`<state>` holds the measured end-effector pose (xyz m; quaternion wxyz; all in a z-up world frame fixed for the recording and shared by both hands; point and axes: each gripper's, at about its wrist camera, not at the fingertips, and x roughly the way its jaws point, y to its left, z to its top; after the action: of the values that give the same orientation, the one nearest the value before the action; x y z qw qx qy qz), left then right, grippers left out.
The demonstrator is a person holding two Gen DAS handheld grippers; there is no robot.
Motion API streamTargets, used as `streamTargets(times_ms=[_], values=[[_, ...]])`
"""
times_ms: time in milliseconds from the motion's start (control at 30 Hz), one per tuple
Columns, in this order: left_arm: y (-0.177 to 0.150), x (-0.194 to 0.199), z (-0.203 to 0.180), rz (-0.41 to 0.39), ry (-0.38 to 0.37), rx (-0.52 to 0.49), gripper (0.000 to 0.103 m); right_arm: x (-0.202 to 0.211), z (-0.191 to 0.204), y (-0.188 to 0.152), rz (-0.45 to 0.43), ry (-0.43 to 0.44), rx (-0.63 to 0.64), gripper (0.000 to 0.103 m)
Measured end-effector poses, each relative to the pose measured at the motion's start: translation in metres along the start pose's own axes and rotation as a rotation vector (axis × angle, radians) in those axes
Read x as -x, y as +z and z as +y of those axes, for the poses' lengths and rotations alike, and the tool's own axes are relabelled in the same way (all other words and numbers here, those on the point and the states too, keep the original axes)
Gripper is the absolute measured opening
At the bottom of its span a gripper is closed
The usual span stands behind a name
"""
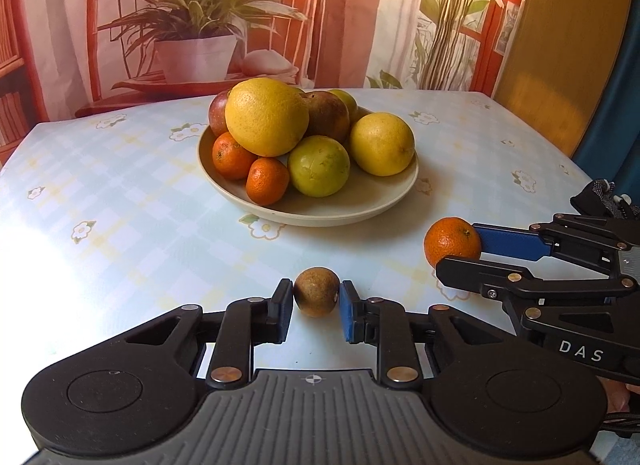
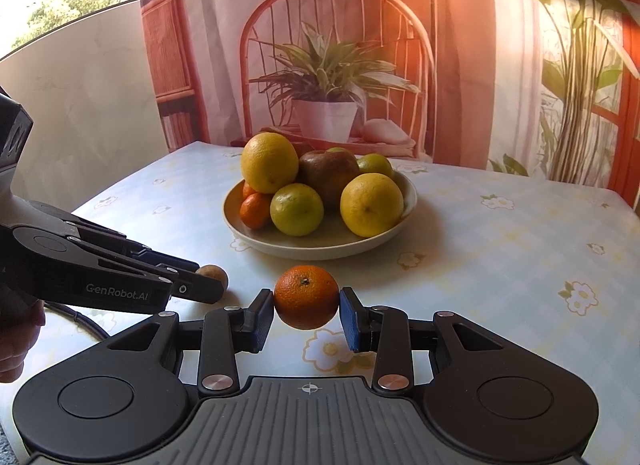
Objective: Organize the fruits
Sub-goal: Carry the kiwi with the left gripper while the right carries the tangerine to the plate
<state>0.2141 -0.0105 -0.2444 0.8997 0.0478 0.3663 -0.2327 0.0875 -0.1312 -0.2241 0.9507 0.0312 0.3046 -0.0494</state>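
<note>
A beige plate [image 1: 360, 201] in the middle of the table holds a pile of fruit: yellow grapefruits, green citrus, reddish-brown apples and two mandarins. It also shows in the right wrist view [image 2: 320, 245]. My left gripper [image 1: 316, 299] is shut on a small brown round fruit [image 1: 316, 291], low over the table in front of the plate; this fruit also shows in the right wrist view [image 2: 214, 274]. My right gripper [image 2: 307, 303] is shut on an orange mandarin [image 2: 306, 297], held just above the table; it also shows in the left wrist view [image 1: 452, 247].
The table [image 1: 120, 193] has a pale blue checked cloth with flower prints. A printed backdrop of a chair and a potted plant [image 1: 196, 37] hangs behind it. A yellow panel [image 1: 560, 65] stands at the right. The two grippers are side by side.
</note>
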Motion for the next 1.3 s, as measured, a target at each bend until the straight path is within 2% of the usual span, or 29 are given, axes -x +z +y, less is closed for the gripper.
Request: streamTargets(times_ms=[233,500,667,867,1067,1300], values=[[0.012,0.006,0.001,-0.05,-0.006,0.014,0.026,-0.001,-0.004,0.004,-0.011,0.003,-0.002,0.033],[0.04,0.003,0.005,-0.106,0.008,0.011,0.026,-0.013,-0.015,0.028,-0.04,-0.005,0.023,0.033],[0.046,-0.011,0.004,-0.089,0.03,0.0,0.026,-0.031,-0.023,0.039,-0.035,0.0,0.016,0.033],[0.049,-0.017,0.005,-0.077,0.018,-0.006,0.026,-0.044,-0.025,0.047,-0.031,0.003,0.029,0.033],[0.047,-0.025,0.004,-0.054,0.031,-0.016,0.026,-0.05,-0.034,0.044,-0.015,0.027,-0.027,0.033],[0.047,-0.028,0.006,-0.045,0.043,-0.02,0.027,-0.056,-0.028,0.043,-0.002,0.036,-0.009,0.033]])
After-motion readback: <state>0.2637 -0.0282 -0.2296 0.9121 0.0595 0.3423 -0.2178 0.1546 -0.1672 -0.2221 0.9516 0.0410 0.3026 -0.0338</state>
